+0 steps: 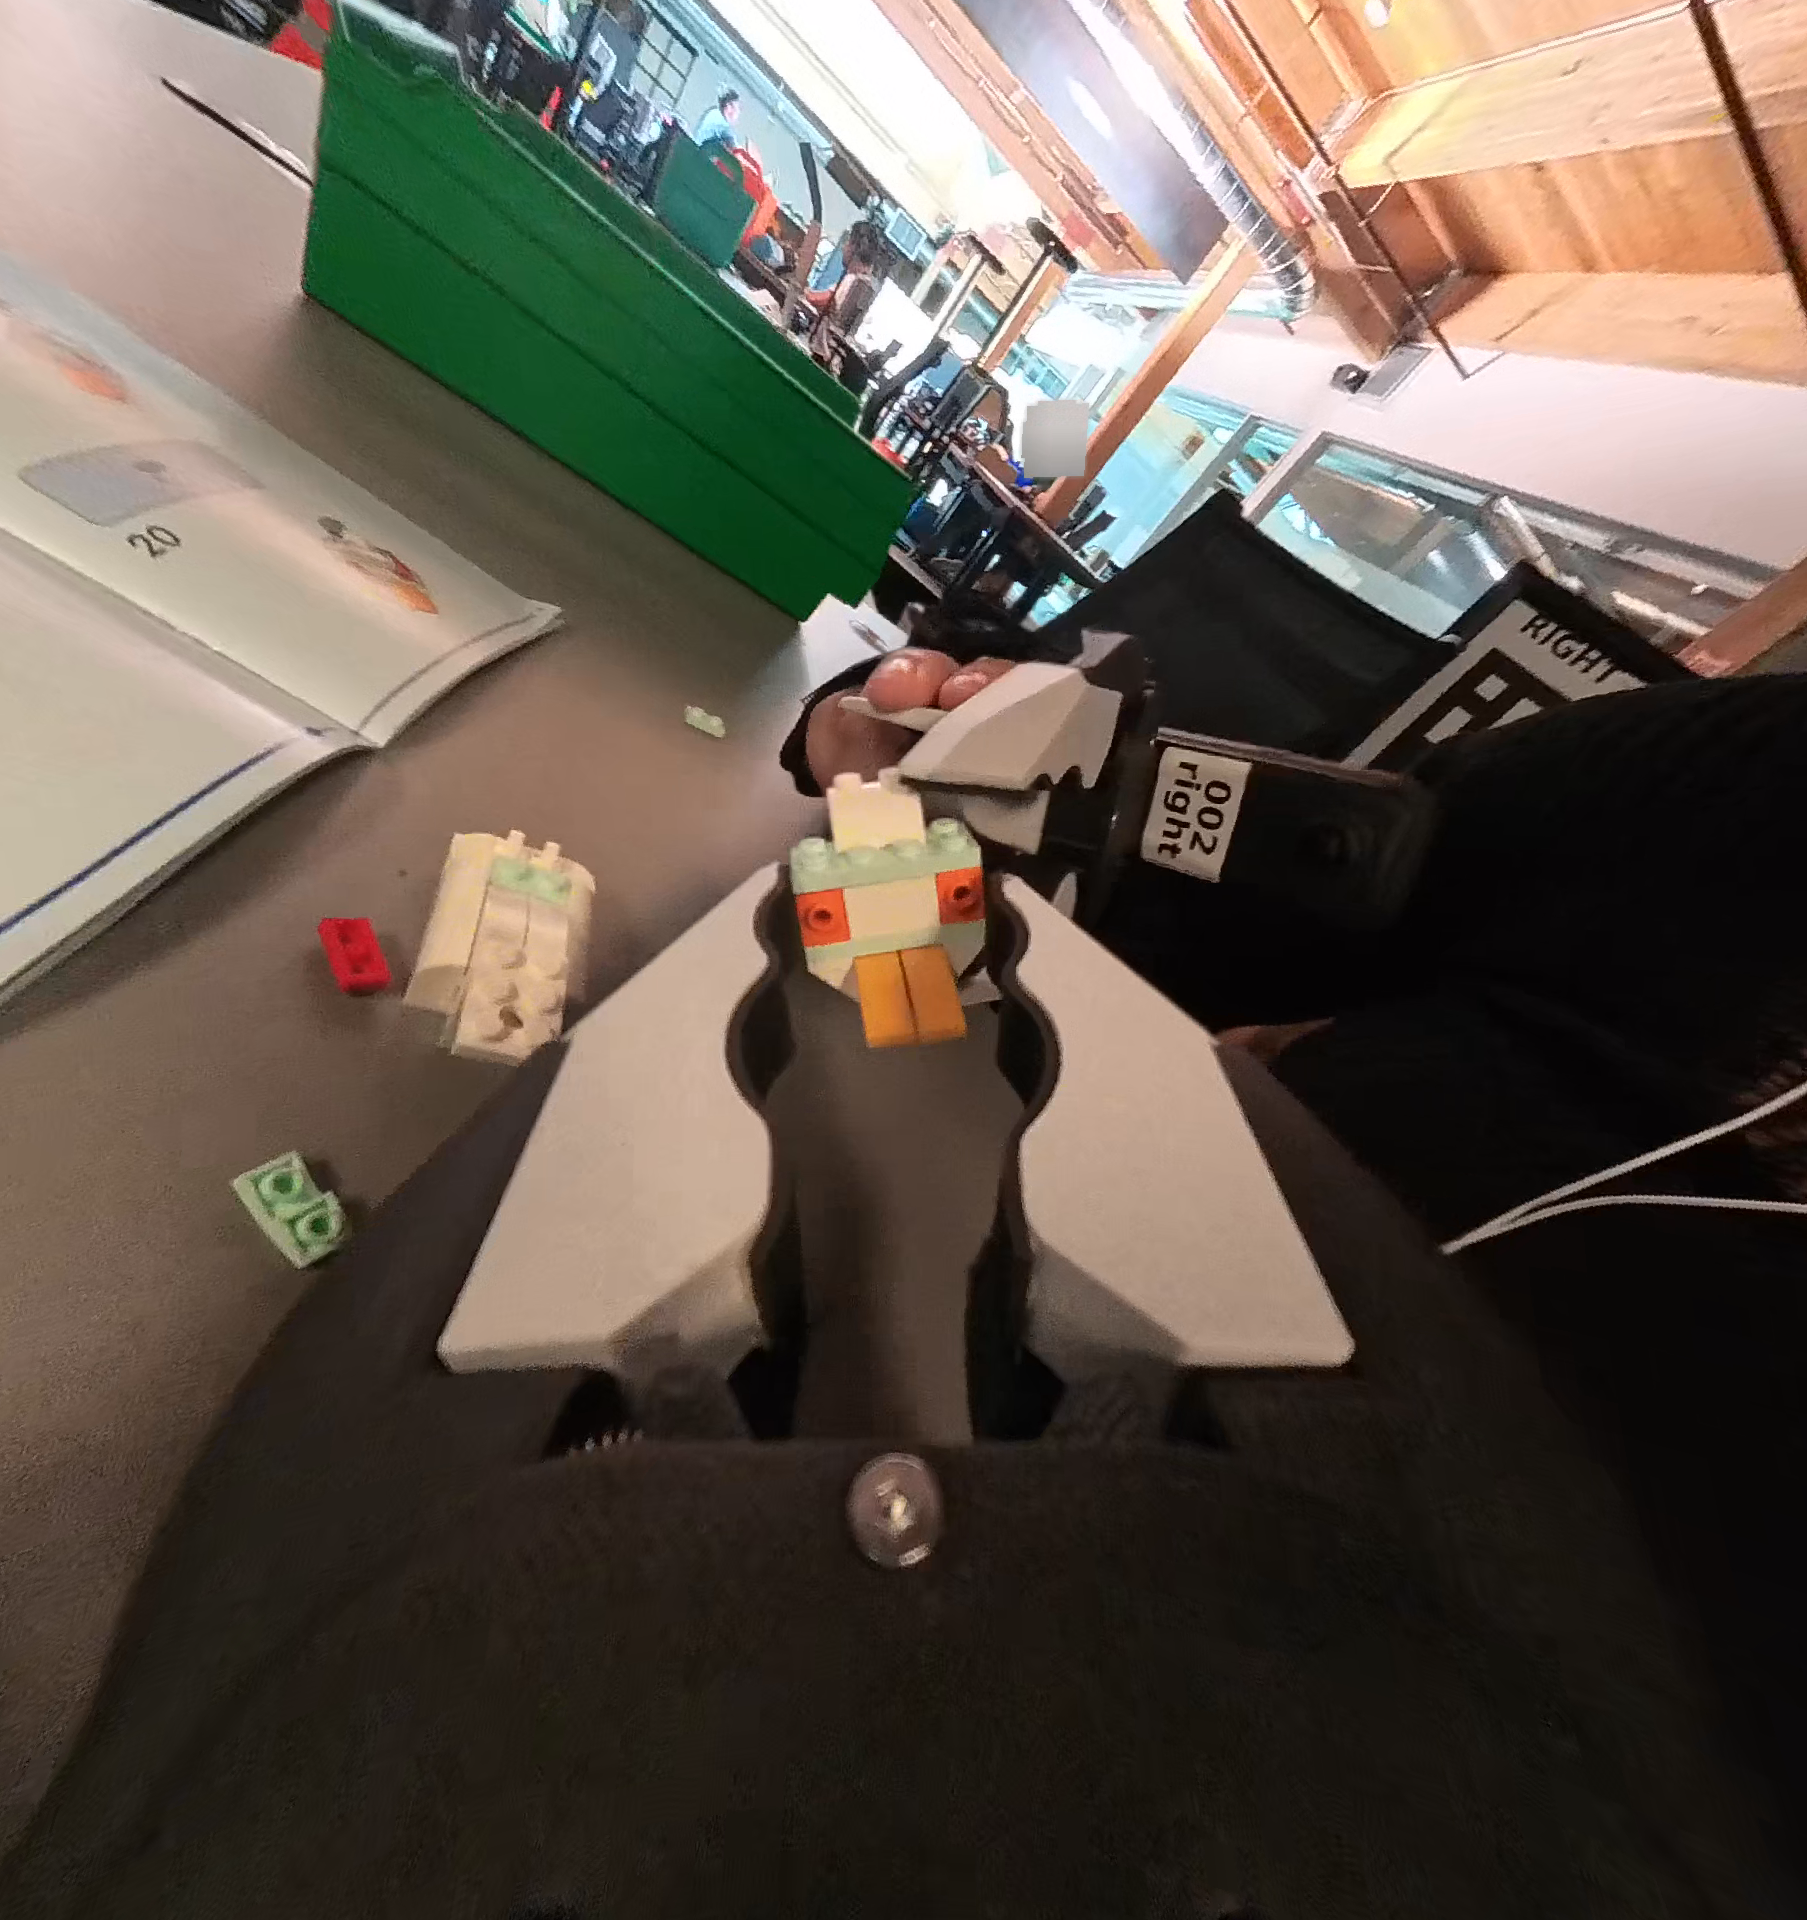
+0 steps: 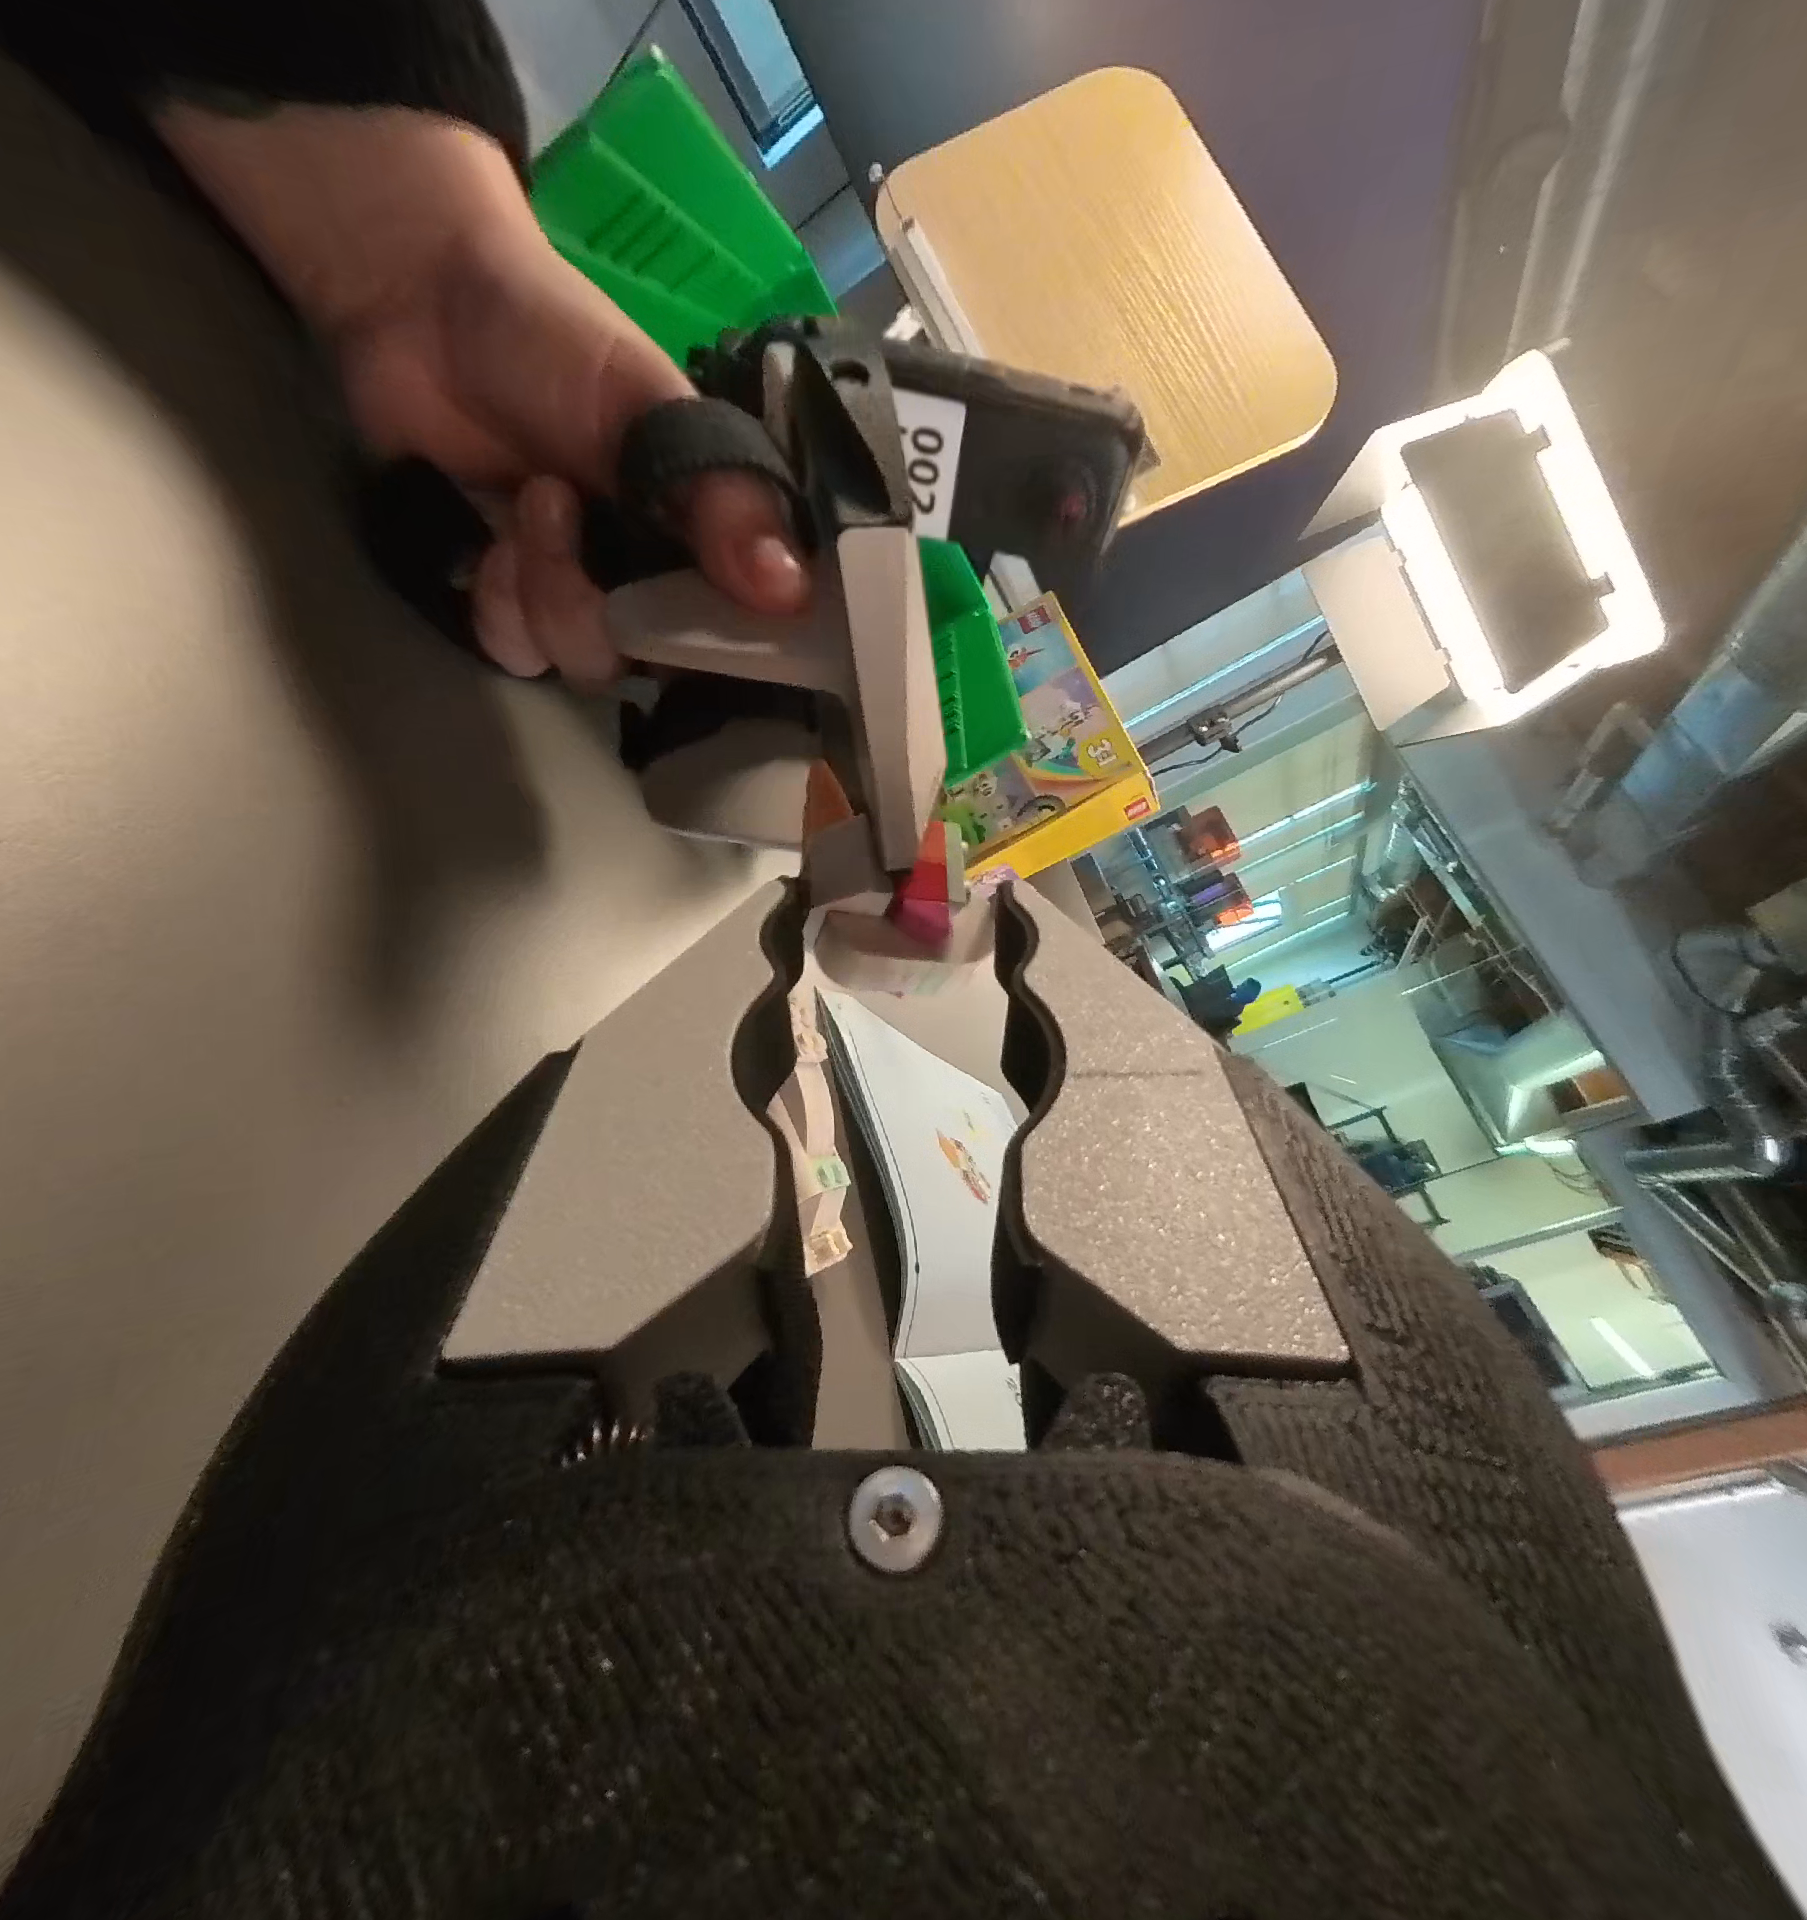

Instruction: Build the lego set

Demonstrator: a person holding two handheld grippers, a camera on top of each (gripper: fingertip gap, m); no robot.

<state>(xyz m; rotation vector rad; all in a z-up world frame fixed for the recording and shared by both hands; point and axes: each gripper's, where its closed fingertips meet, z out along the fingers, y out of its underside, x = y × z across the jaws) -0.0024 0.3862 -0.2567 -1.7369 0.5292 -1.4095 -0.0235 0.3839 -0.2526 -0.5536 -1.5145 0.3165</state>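
My left gripper (image 1: 886, 904) is shut on a small lego head (image 1: 883, 920) and holds it above the table. The head is white with a mint green top, orange side studs and a yellow-orange beak. My right gripper (image 1: 904, 784) comes in from the right. Its tips hold a white piece (image 1: 873, 816) on top of the head. In the right wrist view my right gripper (image 2: 894, 914) closes on that pale piece (image 2: 878, 956). The left gripper (image 2: 878, 862) reaches down from above, with the hand behind it.
A white lego body (image 1: 504, 956), a red brick (image 1: 355, 954), a mint green piece (image 1: 291, 1210) and a tiny mint piece (image 1: 705, 720) lie on the grey table (image 1: 618, 665). An open instruction booklet (image 1: 151, 675) lies left. Green bins (image 1: 587, 343) stand behind. A yellow lego box (image 2: 1065, 748) shows farther off. Both grippers' tips are close together, under 4 cm apart.
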